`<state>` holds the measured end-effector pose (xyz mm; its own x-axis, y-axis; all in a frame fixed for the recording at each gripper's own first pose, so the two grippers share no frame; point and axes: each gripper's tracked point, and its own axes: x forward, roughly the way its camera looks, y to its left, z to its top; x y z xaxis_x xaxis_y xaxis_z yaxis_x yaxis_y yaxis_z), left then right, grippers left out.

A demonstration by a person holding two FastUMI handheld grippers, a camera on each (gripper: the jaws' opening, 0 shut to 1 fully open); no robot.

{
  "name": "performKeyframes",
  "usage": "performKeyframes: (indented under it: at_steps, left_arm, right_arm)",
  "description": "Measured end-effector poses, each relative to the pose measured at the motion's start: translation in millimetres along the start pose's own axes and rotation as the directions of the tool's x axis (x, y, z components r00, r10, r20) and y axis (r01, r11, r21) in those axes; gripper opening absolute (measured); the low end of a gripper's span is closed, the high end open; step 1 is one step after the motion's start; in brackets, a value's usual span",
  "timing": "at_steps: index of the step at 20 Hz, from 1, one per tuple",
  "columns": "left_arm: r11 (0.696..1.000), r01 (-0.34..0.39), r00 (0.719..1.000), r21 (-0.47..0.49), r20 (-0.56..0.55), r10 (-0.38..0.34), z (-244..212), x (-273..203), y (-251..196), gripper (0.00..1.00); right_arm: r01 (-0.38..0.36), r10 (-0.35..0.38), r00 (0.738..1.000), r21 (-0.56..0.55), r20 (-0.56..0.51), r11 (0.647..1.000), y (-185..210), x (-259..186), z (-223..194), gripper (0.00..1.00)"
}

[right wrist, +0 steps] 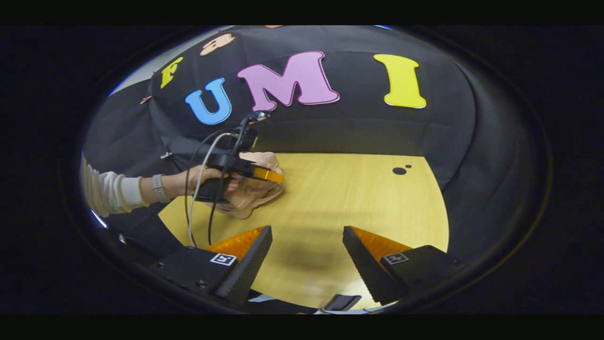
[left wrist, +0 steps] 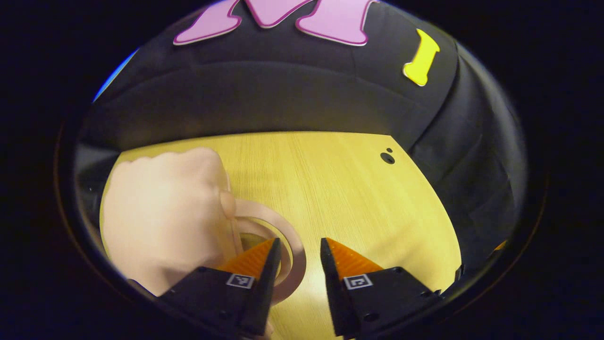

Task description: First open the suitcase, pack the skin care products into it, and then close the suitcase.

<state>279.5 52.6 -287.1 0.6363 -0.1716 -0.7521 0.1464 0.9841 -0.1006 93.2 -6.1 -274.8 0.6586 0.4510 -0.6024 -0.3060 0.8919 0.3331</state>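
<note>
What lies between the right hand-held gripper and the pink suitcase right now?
Nothing. In the right gripper view, bare wooden table runs from the open right hand-held gripper to the pink suitcase.

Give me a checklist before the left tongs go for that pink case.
1. Left tongs open: ok.
2. Ring of the case held between the fingers: not ok; one finger overlaps it, with no grip.
3. Case lid open: cannot tell.
4. Right tongs open and free: ok, above the table.
5. Skin care products located: cannot tell.
</note>
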Motion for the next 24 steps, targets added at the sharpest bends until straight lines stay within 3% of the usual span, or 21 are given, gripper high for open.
performKeyframes:
  at_steps: [1,5,7,9,13,17,19,21,22,24]
  left_arm:
    - [0.999,-0.009,0.998,0.031,0.06,0.007,12.4,-16.4,-9.1,0.77]
    - [0.995,-0.049,0.964,0.09,0.266,0.023,35.3,-105.4,-35.8,0.95]
    - [0.996,-0.047,0.928,0.069,0.372,0.018,39.0,-160.3,-48.5,0.96]
    - [0.996,-0.069,0.882,0.061,0.47,0.032,35.5,-220.5,-52.4,0.95]
    - [0.986,-0.16,0.801,0.05,0.591,0.1,12.3,-325.3,-56.7,0.95]
    - [0.979,-0.199,0.712,-0.041,0.68,0.173,-26.9,-399.6,-57.7,0.94]
    - [0.976,-0.192,0.693,-0.1,0.691,0.207,-35.8,-426.2,-51.0,0.95]
    - [0.97,-0.189,0.679,-0.15,0.694,0.239,-40.6,-446.0,-46.2,0.95]
    - [0.965,-0.203,0.672,-0.168,0.693,0.262,-42.3,-451.6,-42.6,0.95]
    - [0.954,-0.231,0.649,-0.191,0.7,0.298,-40.6,-462.0,-41.4,0.95]
  right_arm:
    - [0.014,-0.014,1.0,-0.013,0.015,1.0,-0.3,-1.6,2.6,0.96]
    - [0.064,-0.063,0.99,-0.007,0.124,0.998,16.5,-18.3,23.1,0.96]
    - [0.102,-0.099,0.975,-0.009,0.201,0.995,28.4,-35.8,40.7,0.96]
    - [0.148,-0.142,0.942,0.004,0.305,0.989,43.5,-59.8,65.4,0.96]
    - [0.219,-0.205,0.849,0.029,0.487,0.975,89.9,-122.1,103.4,0.96]
    - [0.296,-0.229,0.753,-0.006,0.617,0.955,125.9,-180.3,129.4,0.98]
    - [0.311,-0.223,0.717,-0.016,0.661,0.95,142.8,-202.4,139.4,0.94]
    - [0.335,-0.219,0.678,-0.03,0.702,0.942,150.0,-219.5,151.5,0.98]
    - [0.345,-0.219,0.662,-0.033,0.717,0.938,150.1,-224.3,157.4,0.93]
    - [0.343,-0.217,0.644,-0.022,0.734,0.939,151.4,-230.7,162.9,0.96]
